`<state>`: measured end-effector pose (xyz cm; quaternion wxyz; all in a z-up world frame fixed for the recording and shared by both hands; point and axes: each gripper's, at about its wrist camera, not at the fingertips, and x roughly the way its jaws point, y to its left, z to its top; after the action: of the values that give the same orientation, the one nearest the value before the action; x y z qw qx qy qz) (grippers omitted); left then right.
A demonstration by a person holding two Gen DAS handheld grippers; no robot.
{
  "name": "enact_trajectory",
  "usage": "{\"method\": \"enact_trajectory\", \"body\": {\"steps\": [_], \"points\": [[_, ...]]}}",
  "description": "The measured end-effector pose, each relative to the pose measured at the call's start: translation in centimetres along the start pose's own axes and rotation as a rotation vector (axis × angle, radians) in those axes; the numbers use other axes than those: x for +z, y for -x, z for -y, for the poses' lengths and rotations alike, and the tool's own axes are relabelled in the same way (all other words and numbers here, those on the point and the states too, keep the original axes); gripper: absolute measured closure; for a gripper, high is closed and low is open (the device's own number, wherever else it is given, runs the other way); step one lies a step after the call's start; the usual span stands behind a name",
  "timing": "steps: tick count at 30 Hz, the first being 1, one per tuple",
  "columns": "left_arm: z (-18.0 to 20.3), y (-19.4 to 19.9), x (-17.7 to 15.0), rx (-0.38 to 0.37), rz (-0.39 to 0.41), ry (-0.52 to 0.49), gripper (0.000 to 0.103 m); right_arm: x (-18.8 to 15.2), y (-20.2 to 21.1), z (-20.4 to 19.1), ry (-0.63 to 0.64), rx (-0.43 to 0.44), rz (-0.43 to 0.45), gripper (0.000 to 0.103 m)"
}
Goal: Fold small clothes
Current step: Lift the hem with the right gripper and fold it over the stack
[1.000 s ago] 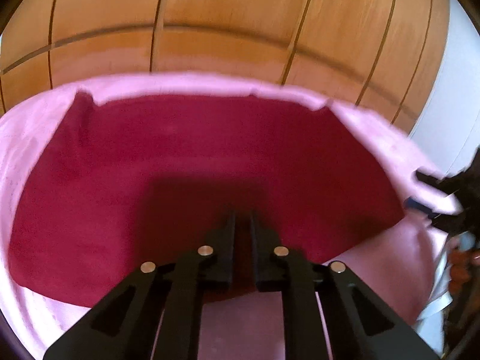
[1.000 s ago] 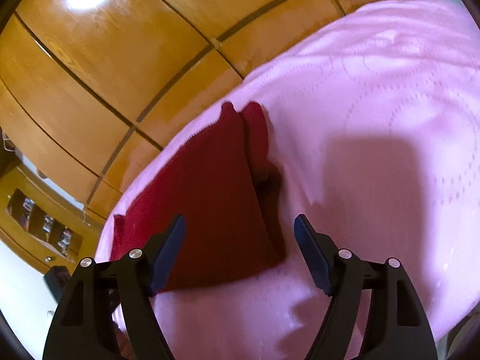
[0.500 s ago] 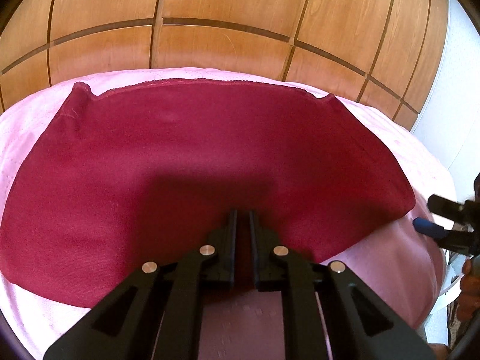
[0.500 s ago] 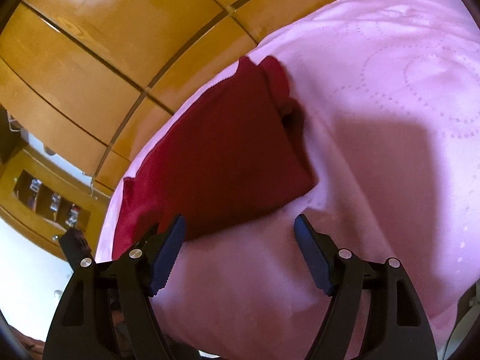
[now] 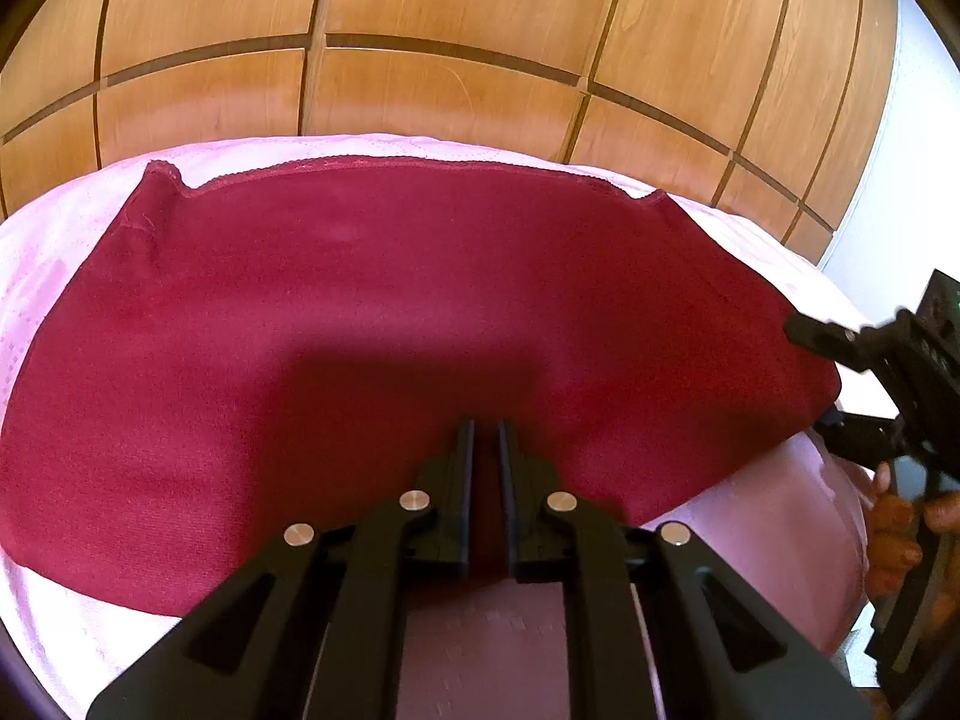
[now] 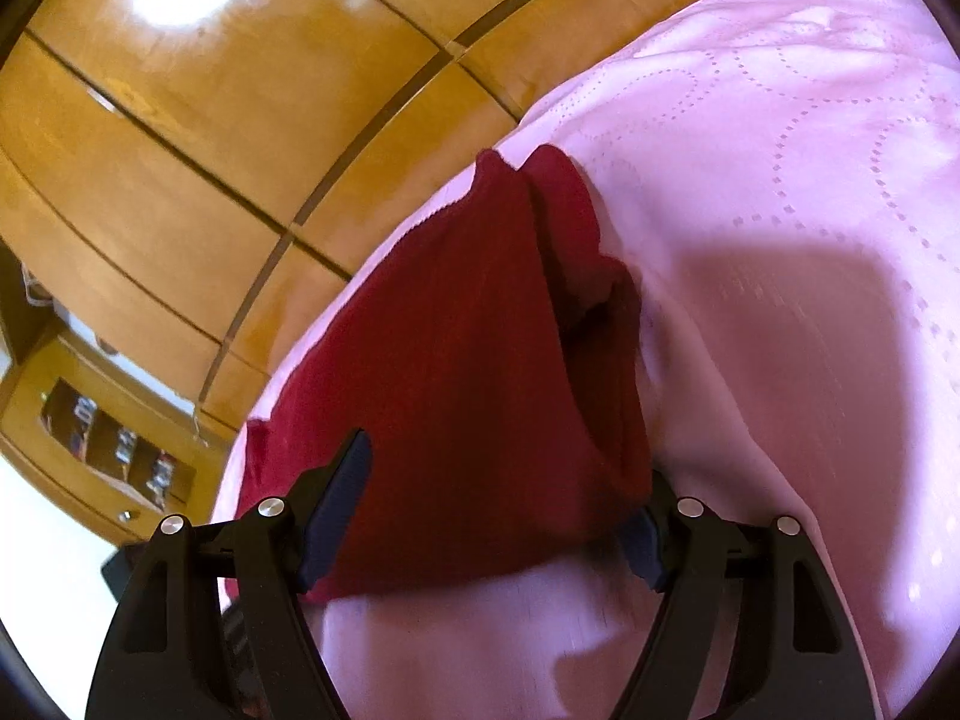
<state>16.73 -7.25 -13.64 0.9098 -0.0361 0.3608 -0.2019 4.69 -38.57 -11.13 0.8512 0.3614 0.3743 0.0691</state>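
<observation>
On the pink cover [image 5: 54, 252] | garment [image 5: 390, 324] flat, unfolded | left gripper [image 5: 485, 438] pinches near hem | right gripper [image 6: 498, 510] spread astride corner | folding all ahead

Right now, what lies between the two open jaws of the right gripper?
In the right wrist view, the near corner of the dark red garment lies between the jaws of the right gripper, on the pink bedcover. The pads do not press it.
</observation>
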Motion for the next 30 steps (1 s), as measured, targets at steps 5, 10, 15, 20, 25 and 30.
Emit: {"method": "enact_trajectory", "body": {"steps": [5,10,15,20,25,30], "points": [[-0.6,-0.1,0.1,-0.029,-0.011,0.049,0.095,1.1,-1.1,0.4,-0.060,0.018,0.053,0.029],[-0.3,-0.1,0.0,-0.020,-0.010,0.041,0.095,2.1,-2.2,0.7,-0.109,0.018,0.095,0.041],[-0.4,-0.2,0.0,-0.024,-0.019,0.060,0.095,2.5,-2.8,1.9,-0.155,0.026,0.098,0.066],[-0.5,-0.3,0.1,-0.027,-0.021,0.064,0.095,2.7,-3.1,2.3,-0.172,0.070,0.068,0.083],[-0.6,-0.3,0.2,-0.032,-0.023,0.067,0.095,3.0,-3.0,2.3,-0.207,0.092,0.055,0.085],[-0.9,-0.3,0.2,-0.044,-0.025,0.079,0.095,3.6,-2.0,0.0,-0.196,0.128,0.065,0.086]]}}
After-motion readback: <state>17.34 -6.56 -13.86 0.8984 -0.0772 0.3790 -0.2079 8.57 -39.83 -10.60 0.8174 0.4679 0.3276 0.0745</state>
